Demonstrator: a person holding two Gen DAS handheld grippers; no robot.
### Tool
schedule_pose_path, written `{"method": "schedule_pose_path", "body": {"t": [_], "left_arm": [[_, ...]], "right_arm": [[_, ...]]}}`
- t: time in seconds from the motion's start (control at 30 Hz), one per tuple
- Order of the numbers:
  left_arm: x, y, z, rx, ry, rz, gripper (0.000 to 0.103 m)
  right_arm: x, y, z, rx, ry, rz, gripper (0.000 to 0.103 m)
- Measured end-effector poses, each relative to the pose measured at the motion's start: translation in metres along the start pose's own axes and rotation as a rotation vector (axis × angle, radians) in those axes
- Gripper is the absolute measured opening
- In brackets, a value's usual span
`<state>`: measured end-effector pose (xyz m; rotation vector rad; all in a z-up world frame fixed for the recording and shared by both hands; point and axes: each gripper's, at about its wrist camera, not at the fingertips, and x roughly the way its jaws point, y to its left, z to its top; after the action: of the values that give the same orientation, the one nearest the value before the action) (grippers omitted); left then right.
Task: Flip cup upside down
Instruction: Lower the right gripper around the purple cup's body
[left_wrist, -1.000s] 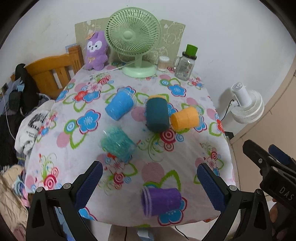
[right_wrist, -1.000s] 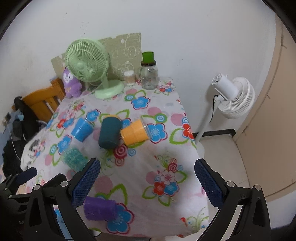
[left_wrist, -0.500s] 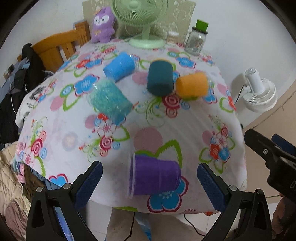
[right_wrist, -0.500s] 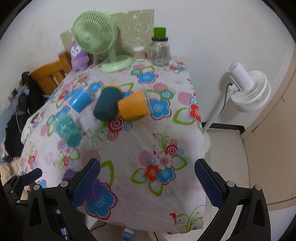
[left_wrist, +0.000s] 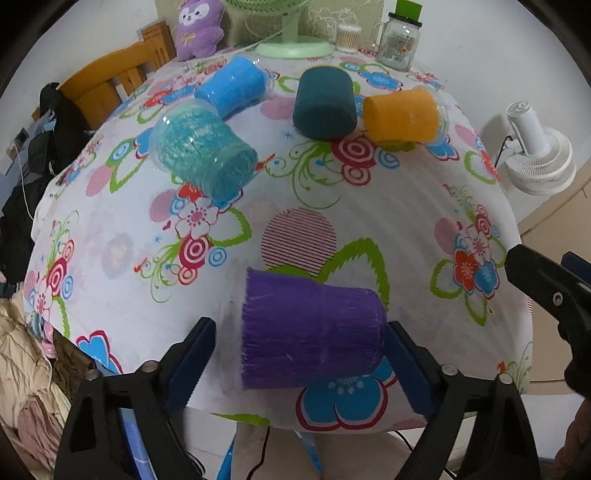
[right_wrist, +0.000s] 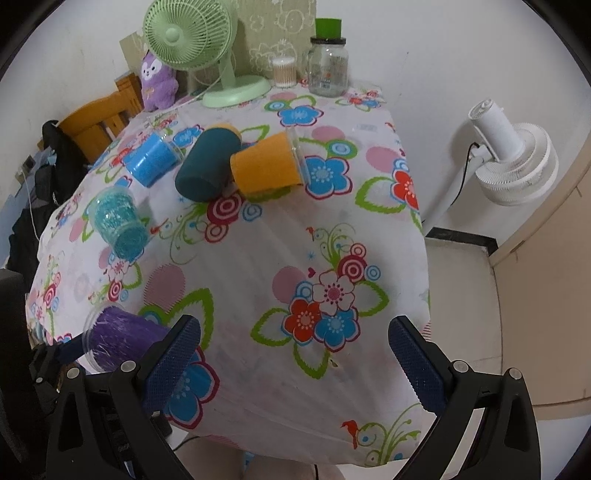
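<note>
Left hand-held gripper (left_wrist: 299, 373), open, straddles the purple cup (left_wrist: 312, 343) at the table edge (left_wrist: 258, 413).

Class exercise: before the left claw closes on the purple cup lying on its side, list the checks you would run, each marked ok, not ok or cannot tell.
1. Left claw open wide enough for the purple cup: ok.
2. Cup sits between the two fingers: ok.
3. Pads touching the cup walls: cannot tell; the right pad looks very close.
4. Neighbours clear of the grasp: ok; the teal cup lies well away.
5. Cup near the table edge, so a nudge may roll it off: not ok.
6. Right claw open, holding nothing, off to the side: ok.
</note>
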<state>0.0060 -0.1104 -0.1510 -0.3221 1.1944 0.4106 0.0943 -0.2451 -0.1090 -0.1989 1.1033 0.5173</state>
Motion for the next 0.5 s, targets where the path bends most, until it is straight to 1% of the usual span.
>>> {"method": "schedule_pose_path", "body": {"t": [0.03,0.07,0.2,0.27,0.37,0.5], "left_arm": [[0.002,0.0,0.0,-0.004,0.006,-0.003,0.081],[0.003,-0.001,0.001,-0.008,0.011,-0.004,0.08],[0.004,-0.002,0.005,-0.042,0.005,0.001,0.08],[0.003,-0.001,0.009,-0.078,-0.004,0.004,0.08],[0.002,0.0,0.018,-0.156,-0.011,0.007,0.08],[0.002,0.002,0.029,-0.302,-0.014,-0.007,0.08]], "right_arm": [[0.002,0.0,0.0,-0.004,0.005,0.001,0.103],[0.004,0.001,0.001,-0.007,0.011,0.004,0.103],[0.008,0.002,0.005,-0.019,0.018,0.009,0.103],[0.01,0.001,0.008,-0.024,0.021,0.01,0.103],[0.013,-0.001,0.015,-0.029,0.026,0.012,0.103],[0.016,-0.006,0.027,-0.034,0.023,0.013,0.103]]}}
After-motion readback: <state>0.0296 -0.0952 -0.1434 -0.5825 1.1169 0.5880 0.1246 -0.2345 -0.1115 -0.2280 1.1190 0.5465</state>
